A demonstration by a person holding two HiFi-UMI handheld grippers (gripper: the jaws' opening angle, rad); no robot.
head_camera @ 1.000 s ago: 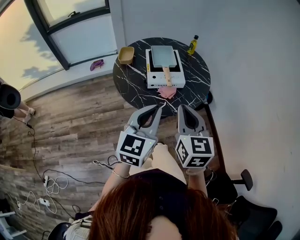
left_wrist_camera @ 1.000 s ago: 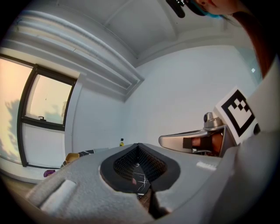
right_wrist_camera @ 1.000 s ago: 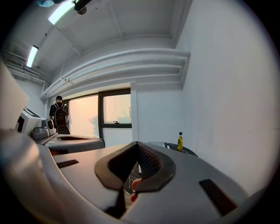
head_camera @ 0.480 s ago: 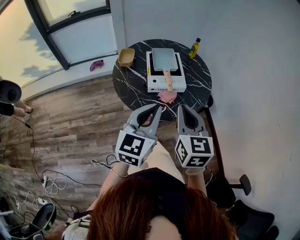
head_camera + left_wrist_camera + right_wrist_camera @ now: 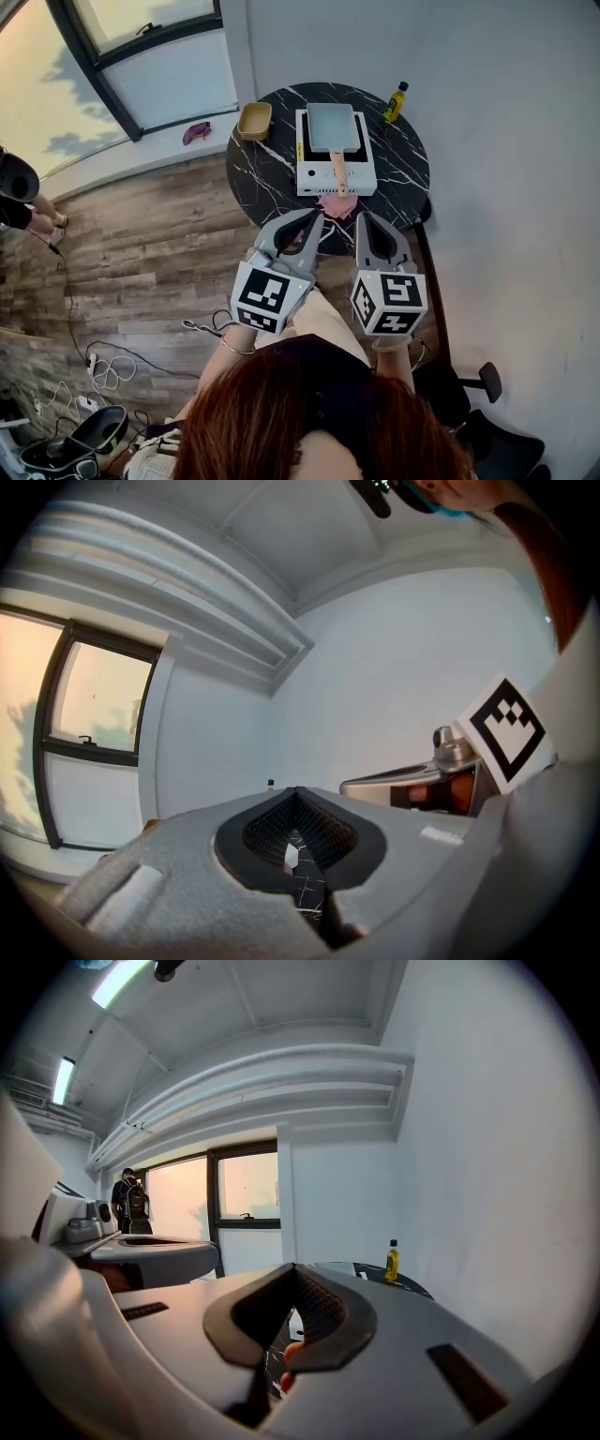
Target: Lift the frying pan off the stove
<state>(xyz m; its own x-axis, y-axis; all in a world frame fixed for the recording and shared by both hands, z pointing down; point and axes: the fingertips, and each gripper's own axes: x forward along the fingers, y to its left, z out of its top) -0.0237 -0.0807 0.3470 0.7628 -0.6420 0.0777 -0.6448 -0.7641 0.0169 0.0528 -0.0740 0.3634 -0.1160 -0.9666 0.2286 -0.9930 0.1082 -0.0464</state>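
A square grey frying pan (image 5: 332,127) sits on a white stove (image 5: 336,167) on the round black marble table (image 5: 272,173). Its wooden handle (image 5: 338,172) points toward me. Both grippers hover side by side over the table's near edge, short of the stove. My left gripper (image 5: 318,217) is shut with nothing in it, its tips meeting in the left gripper view (image 5: 296,791). My right gripper (image 5: 360,216) is also shut and empty (image 5: 293,1267). The pan is mostly hidden behind the jaws in both gripper views.
A pink cloth (image 5: 334,204) lies between stove and grippers. A yellow bowl (image 5: 253,120) and an oil bottle (image 5: 397,101) stand at the table's back. A white wall runs along the right. A person (image 5: 17,192) stands far left; cables (image 5: 103,370) lie on the floor.
The table has slid down and right in the head view, nearer the gripper tips. Both grippers stay shut. The person at far left has shifted.
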